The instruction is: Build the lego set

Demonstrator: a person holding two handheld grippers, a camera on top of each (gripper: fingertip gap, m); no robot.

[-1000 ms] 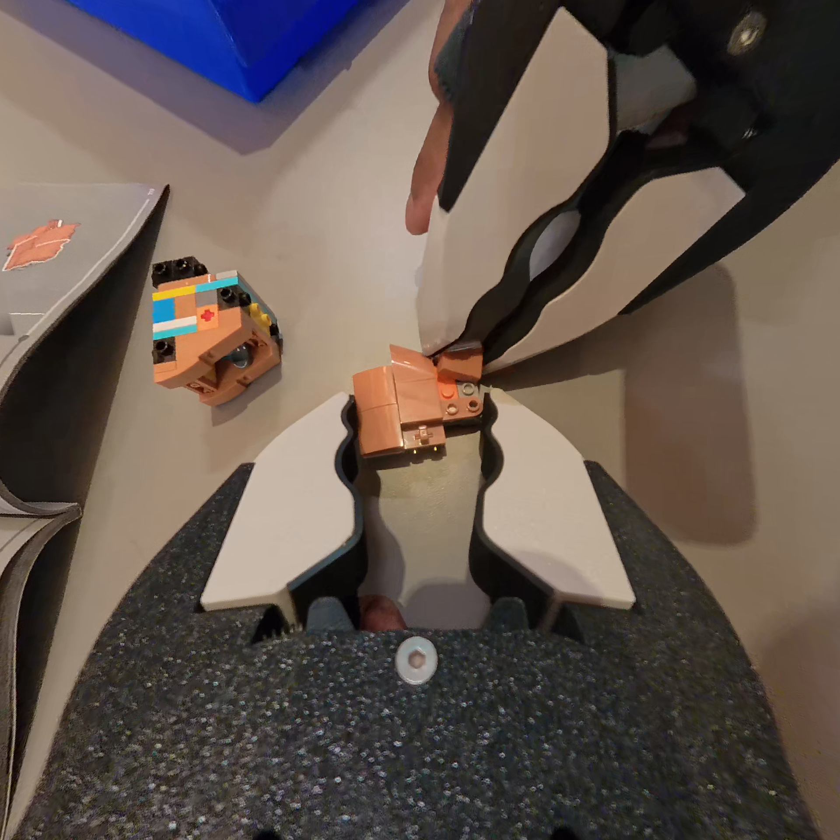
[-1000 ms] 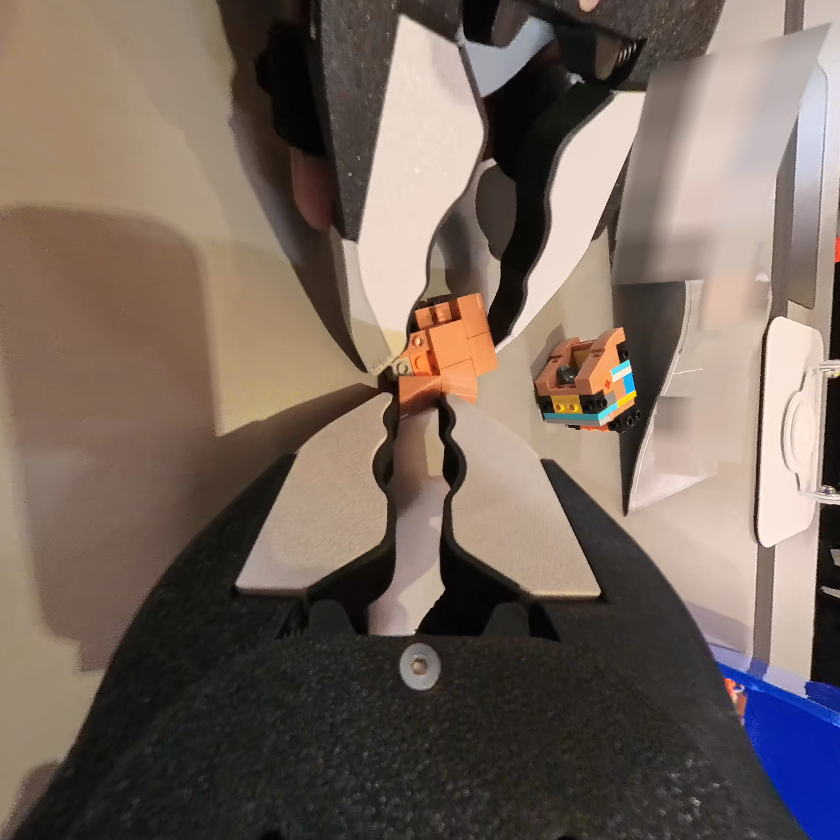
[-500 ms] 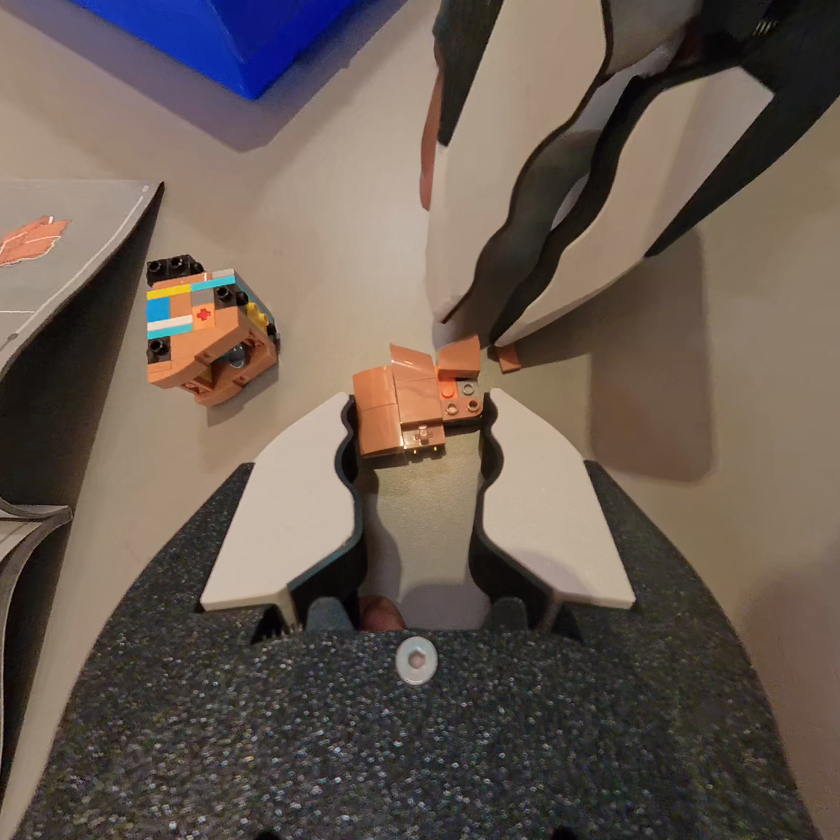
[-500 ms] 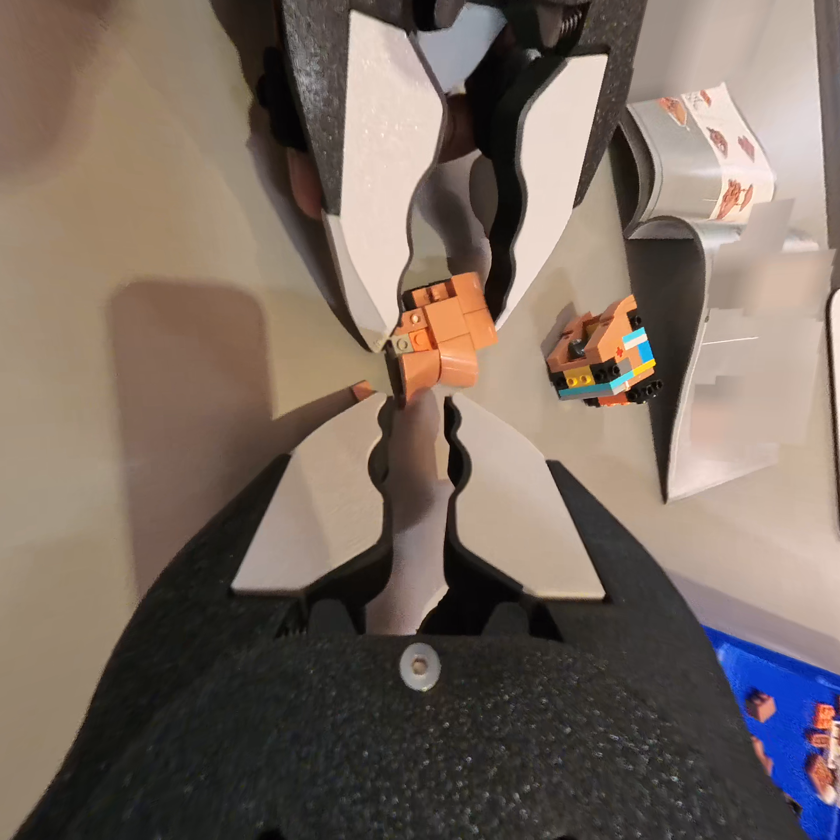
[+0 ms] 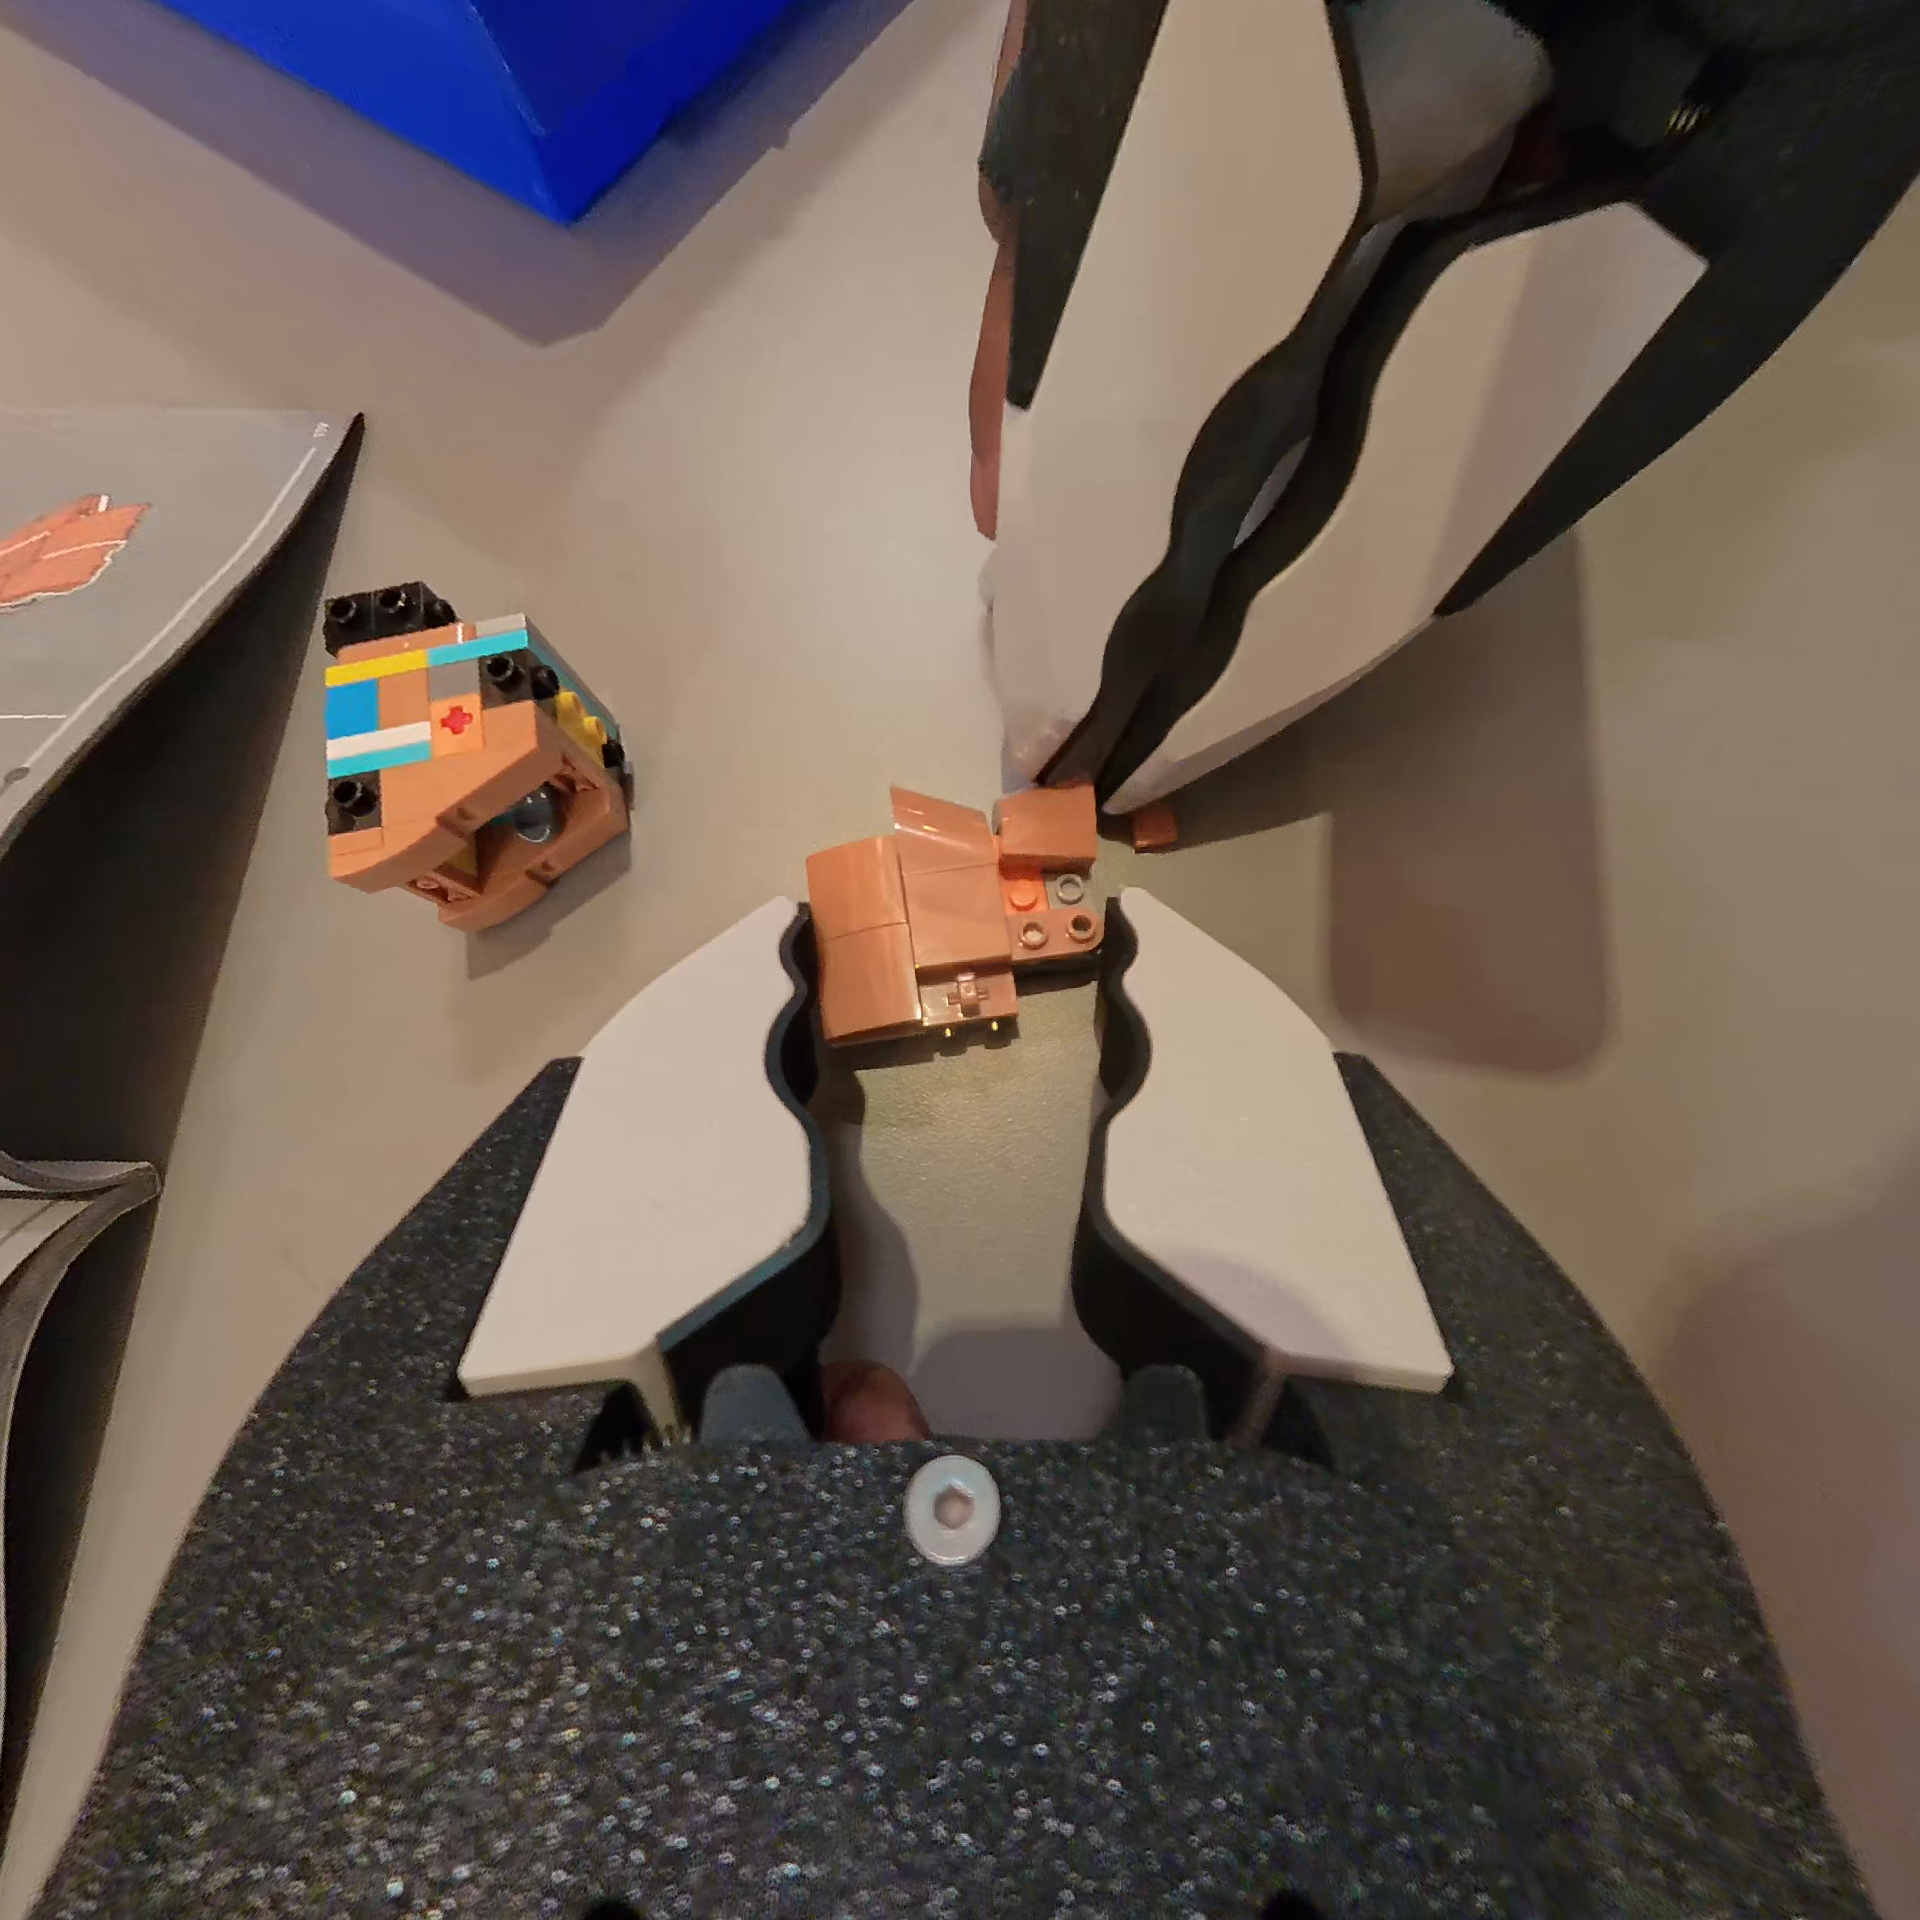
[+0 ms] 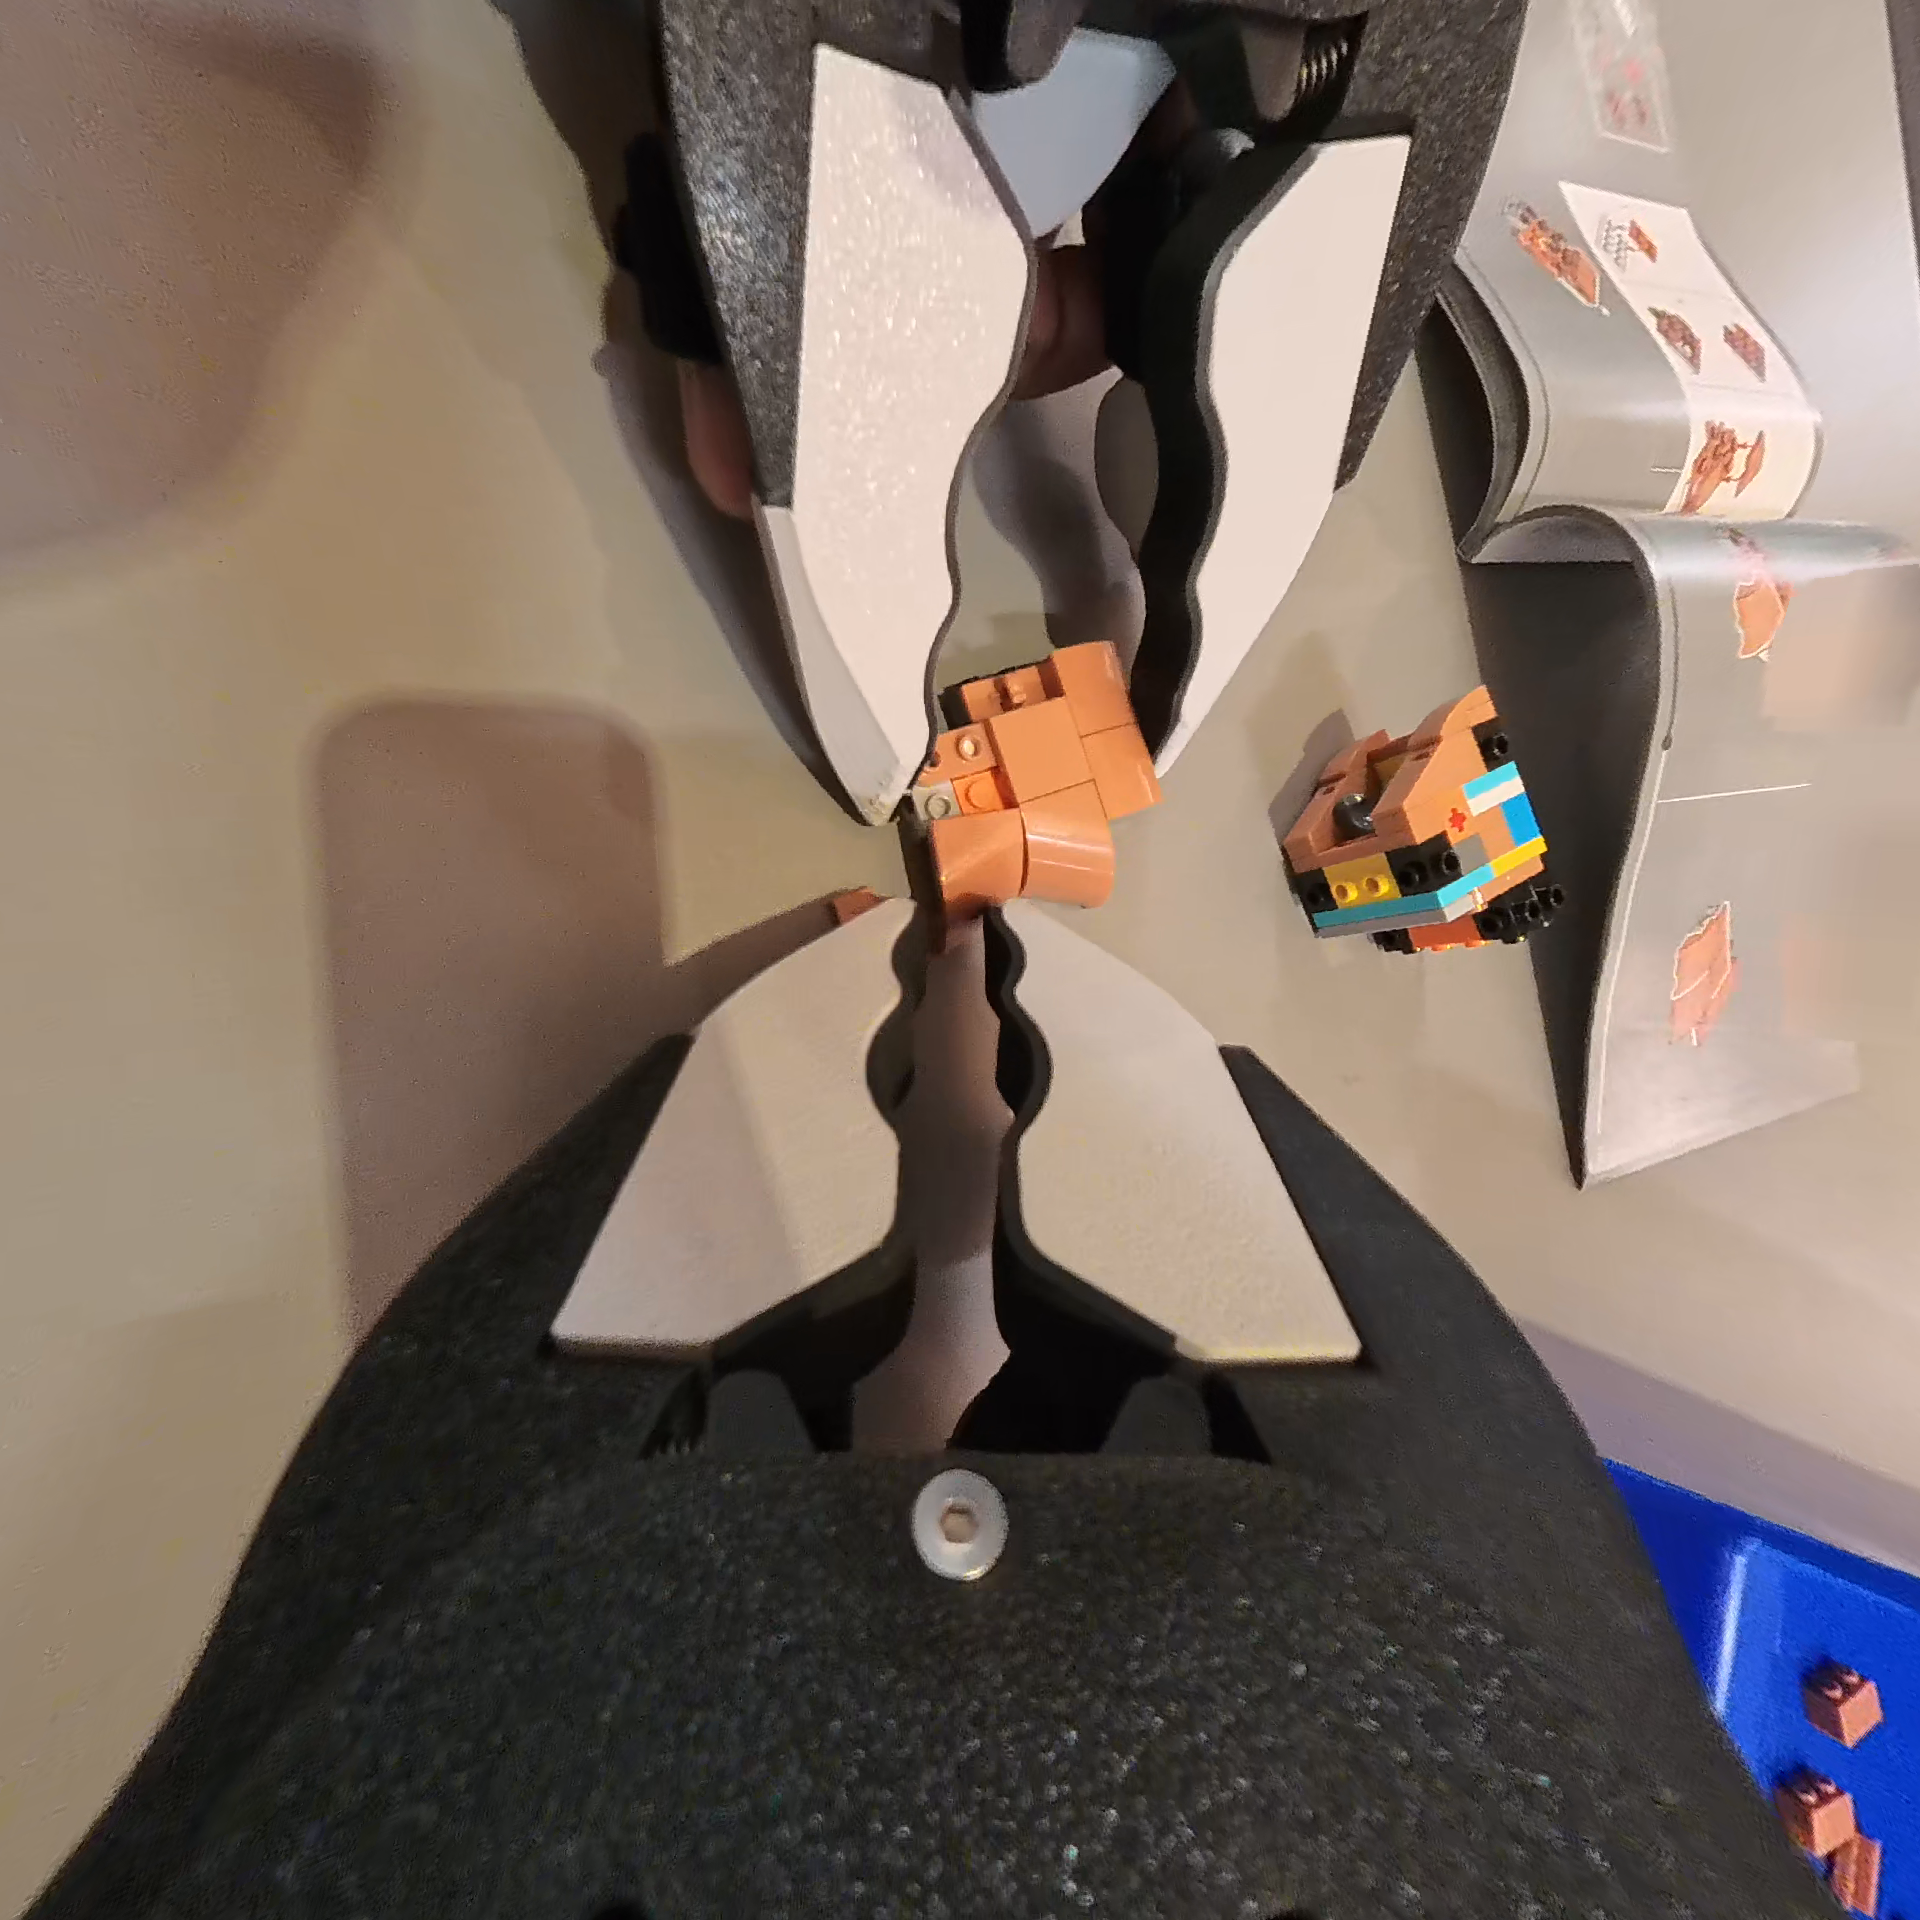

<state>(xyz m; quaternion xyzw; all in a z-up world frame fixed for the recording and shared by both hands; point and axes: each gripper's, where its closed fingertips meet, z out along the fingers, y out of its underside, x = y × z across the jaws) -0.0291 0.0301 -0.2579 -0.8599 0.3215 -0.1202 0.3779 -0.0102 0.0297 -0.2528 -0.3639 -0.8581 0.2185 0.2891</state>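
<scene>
The left claw (image 5: 956,935) grips a small tan-brown brick assembly with a studded corner (image 5: 935,925) between its pale fingertips, holding it just above the beige bench (image 5: 727,468). The right claw (image 6: 951,914) comes in from the opposite side, its jaws nearly closed with only a narrow gap; its tips touch a brown sloped piece (image 5: 1047,821) at the far edge of that assembly, though whether they actually pinch it I cannot tell. A tiny loose brown plate (image 5: 1151,829) lies on the bench just beside the right claw's tips. To the left claw's left, apart from both claws, a second, larger tan build with blue, teal, yellow and black bricks (image 5: 468,758) rests tilted on the bench. Beyond it lies an open grey instruction booklet (image 5: 125,582) with curled pages. A blue plastic bin (image 5: 499,83) sits at the far edge, and the right wrist view shows loose brown bricks (image 6: 1839,1704) inside it.
</scene>
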